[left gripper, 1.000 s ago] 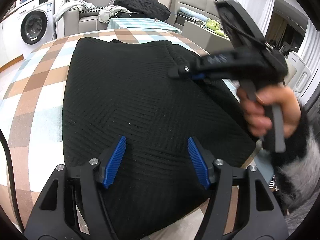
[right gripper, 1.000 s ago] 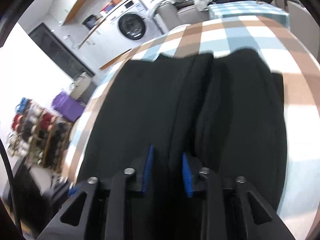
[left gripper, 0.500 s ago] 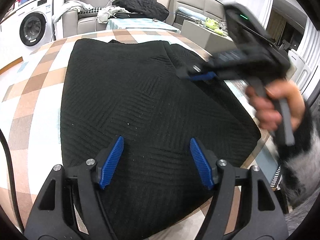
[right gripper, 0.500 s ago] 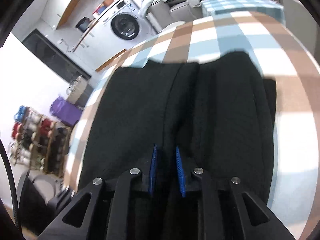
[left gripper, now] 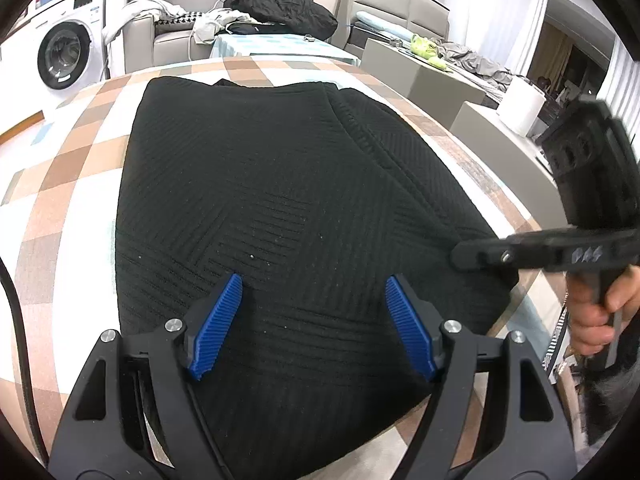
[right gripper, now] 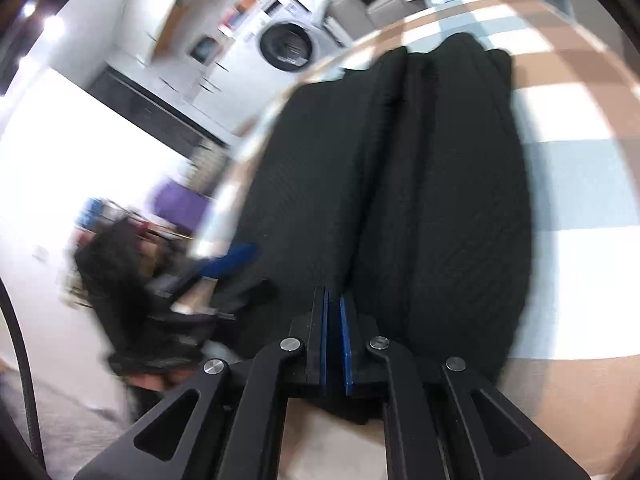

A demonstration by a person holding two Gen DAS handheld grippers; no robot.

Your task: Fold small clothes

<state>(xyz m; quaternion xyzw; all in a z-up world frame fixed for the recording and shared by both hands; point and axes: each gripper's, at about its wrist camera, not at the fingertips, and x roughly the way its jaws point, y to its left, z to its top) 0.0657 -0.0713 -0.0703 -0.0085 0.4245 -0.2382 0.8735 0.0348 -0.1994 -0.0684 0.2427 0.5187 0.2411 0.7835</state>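
The right gripper has swung from mid-garment, up near the fold line, out to the near right corner of the black knit garment; in the left wrist view its black body now sits low at the right edge of the frame with the person's hand on the grip, where a second ago it was higher and further in. Its jaws have just been closing and are now nearly pinched together; in the right wrist view, which is motion-blurred, dark fabric lies under and around the blue pads, but whether a fold is actually caught between them I cannot tell. The left gripper hangs unmoved over the near hem, jaws spread wide and just been opening a bit more, blue pads apart with nothing between them, not clearly touching the cloth. The garment lies flat on the checked tablecloth, one side already folded in along a lengthwise crease. Reads as: side fold done, both grippers lining up at the near edge for the next fold.
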